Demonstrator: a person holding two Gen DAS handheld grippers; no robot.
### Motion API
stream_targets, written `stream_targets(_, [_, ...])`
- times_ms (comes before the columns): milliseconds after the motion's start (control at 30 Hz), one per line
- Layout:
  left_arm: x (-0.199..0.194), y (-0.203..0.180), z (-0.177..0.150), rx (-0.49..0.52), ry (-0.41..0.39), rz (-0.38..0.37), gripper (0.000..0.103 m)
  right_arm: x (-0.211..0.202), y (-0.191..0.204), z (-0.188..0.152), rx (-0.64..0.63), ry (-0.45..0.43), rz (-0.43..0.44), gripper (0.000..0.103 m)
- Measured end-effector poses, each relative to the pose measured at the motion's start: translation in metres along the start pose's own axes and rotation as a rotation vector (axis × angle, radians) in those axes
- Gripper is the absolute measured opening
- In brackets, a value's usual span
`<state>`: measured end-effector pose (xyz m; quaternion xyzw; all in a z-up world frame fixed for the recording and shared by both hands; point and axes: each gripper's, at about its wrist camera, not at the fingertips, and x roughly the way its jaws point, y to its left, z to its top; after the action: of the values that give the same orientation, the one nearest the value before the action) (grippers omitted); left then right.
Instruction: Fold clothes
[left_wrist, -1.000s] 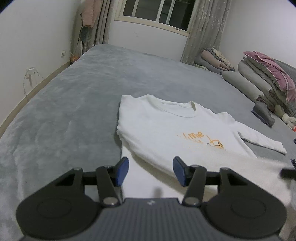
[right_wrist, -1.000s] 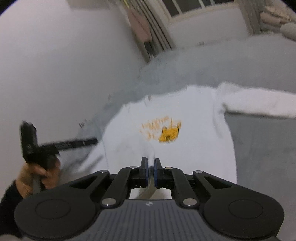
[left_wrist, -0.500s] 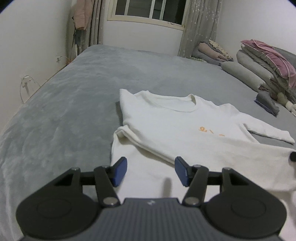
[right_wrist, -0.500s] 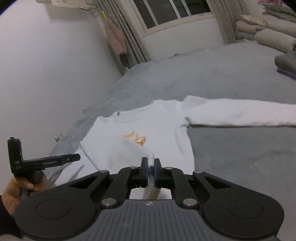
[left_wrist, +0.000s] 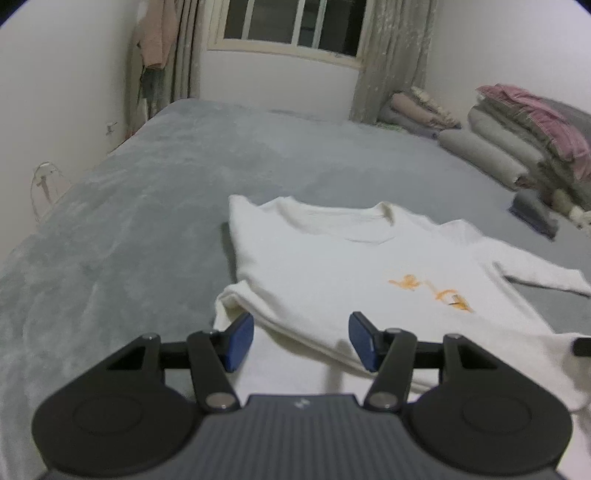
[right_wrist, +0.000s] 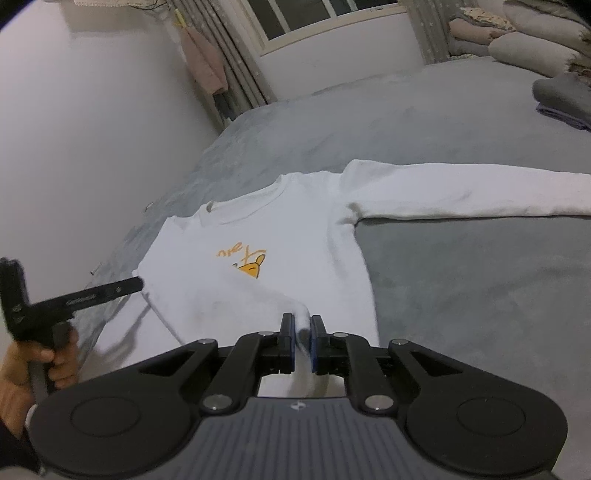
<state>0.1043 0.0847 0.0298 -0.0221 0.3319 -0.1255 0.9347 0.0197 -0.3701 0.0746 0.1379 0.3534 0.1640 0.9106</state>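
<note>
Fleece bedspread (left_wrist: 155, 206), soft white sweatshirt (left_wrist: 332, 266)

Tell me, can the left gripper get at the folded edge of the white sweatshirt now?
Probably yes. The left gripper is open and empty, and the sweatshirt's folded edge lies just beyond its fingertips with nothing between.

White sweatshirt (left_wrist: 332, 266) lies flat, one sleeve folded across.

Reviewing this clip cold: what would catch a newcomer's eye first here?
A white sweatshirt with an orange print lies on the grey bed, one sleeve stretched out sideways. The right gripper, jaws just opening, has the other sleeve's cuff between them over the chest.
</note>
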Motion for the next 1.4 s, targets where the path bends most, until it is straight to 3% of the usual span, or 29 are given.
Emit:
stream_targets(100, [0.010, 0.005, 0.002, -0.022, 0.015, 0.055, 0.053, 0.002, 0.004, 0.000, -0.023, 0.005, -0.015, 0.011])
stream_targets(200, [0.018, 0.012, 0.002, -0.071, 0.041, 0.096, 0.018, 0.001, 0.003, 0.000, -0.053, 0.009, -0.072, 0.009])
stream_targets(233, [0.019, 0.013, 0.001, -0.076, 0.042, 0.105, 0.014, 0.001, 0.002, 0.000, -0.059, 0.010, -0.075, 0.009])
stream_targets(433, [0.012, 0.012, 0.000, -0.080, 0.024, 0.128, 0.006, 0.002, 0.006, -0.001, -0.090, 0.016, -0.075, 0.009])
stream_targets(567, [0.010, 0.007, 0.001, -0.058, 0.009, 0.153, 0.006, -0.005, -0.007, 0.004, 0.019, 0.001, 0.024, 0.009])
stream_targets(667, [0.009, 0.001, 0.001, -0.032, 0.010, 0.194, 0.010, 0.004, -0.001, 0.000, -0.082, 0.041, -0.081, 0.012])
stream_targets(767, [0.006, 0.002, 0.001, -0.031, 0.015, 0.247, 0.013, 0.007, 0.015, -0.005, -0.218, 0.033, -0.162, 0.023])
stream_targets(867, [0.006, 0.012, 0.001, -0.053, 0.032, 0.264, 0.013, 0.002, 0.018, -0.003, -0.230, -0.003, -0.146, 0.031])
stream_targets(1000, [0.007, 0.020, 0.002, -0.082, 0.026, 0.247, 0.015, -0.002, 0.021, -0.003, -0.255, -0.030, -0.128, 0.032])
stream_targets(1200, [0.011, 0.013, 0.002, -0.035, 0.020, 0.270, 0.016, 0.002, 0.034, -0.007, -0.294, -0.027, -0.079, 0.036])
stream_targets(1300, [0.009, 0.013, 0.004, -0.041, 0.004, 0.269, 0.023, 0.008, 0.042, -0.011, -0.329, -0.004, -0.062, 0.036])
stream_targets(1400, [0.010, 0.014, 0.006, -0.042, -0.010, 0.277, 0.047, 0.016, 0.049, -0.016, -0.359, 0.020, -0.057, 0.036])
